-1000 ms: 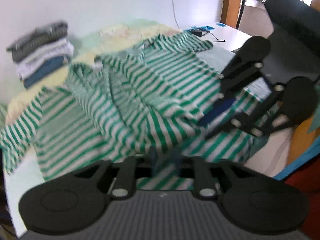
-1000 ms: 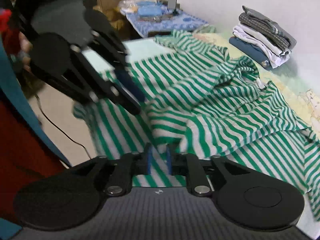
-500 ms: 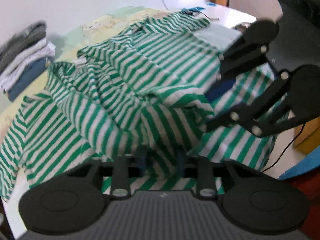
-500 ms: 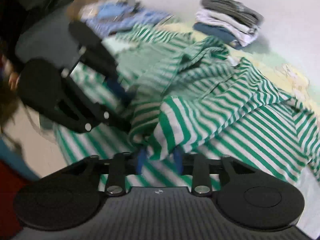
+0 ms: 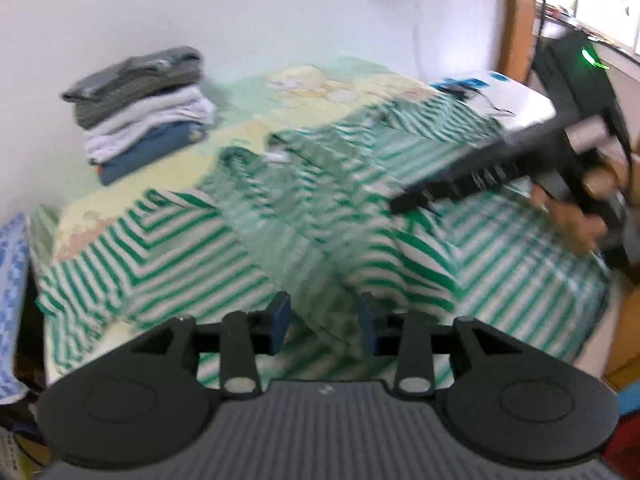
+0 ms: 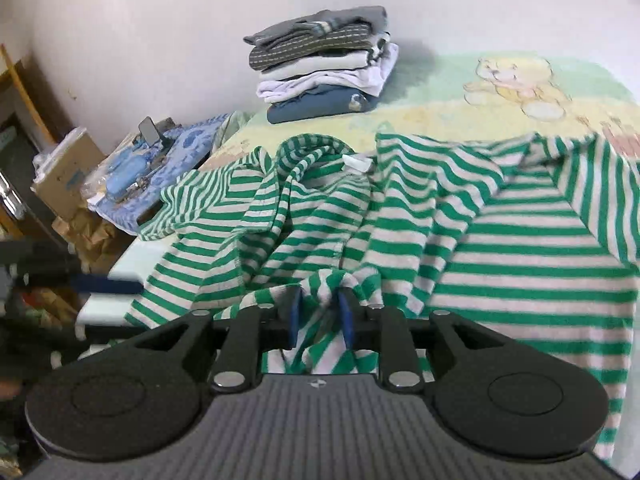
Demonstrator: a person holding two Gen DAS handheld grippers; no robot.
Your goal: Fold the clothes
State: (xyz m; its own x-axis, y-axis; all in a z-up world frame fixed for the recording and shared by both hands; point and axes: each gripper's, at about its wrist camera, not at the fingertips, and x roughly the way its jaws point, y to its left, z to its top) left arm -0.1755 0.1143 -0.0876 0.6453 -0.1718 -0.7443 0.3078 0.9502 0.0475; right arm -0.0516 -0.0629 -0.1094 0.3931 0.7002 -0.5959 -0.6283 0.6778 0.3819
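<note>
A bed (image 6: 580, 80) covered by a pale sheet printed with a teddy bear is seen carrying a green-and-white striped shirt (image 6: 500, 240), which is spread and rumpled across most of the near half, its collar and white label turned up toward the wall. A stack of folded clothes (image 6: 324, 64) is set well apart at the back, against the wall, while a cluttered side surface (image 6: 160, 160) draped in blue cloth is glimpsed beyond the bed's edge. The right tool (image 6: 320, 316) is shown narrowed onto a bunched fold of the shirt's hem, stripes pinched between its blue pads. The left tool (image 5: 324, 322) is shown with its blue pads set wider and striped cloth lying between them; whether that cloth is actually gripped cannot be told through the motion blur. The step in hand is judged to be the first fold, with the lower edge being carried over the body of the shirt. The next move is thought to call for both corners to be laid level, the wrinkles around the collar to be smoothed, and the cloth to be released only once it is flat.
</note>
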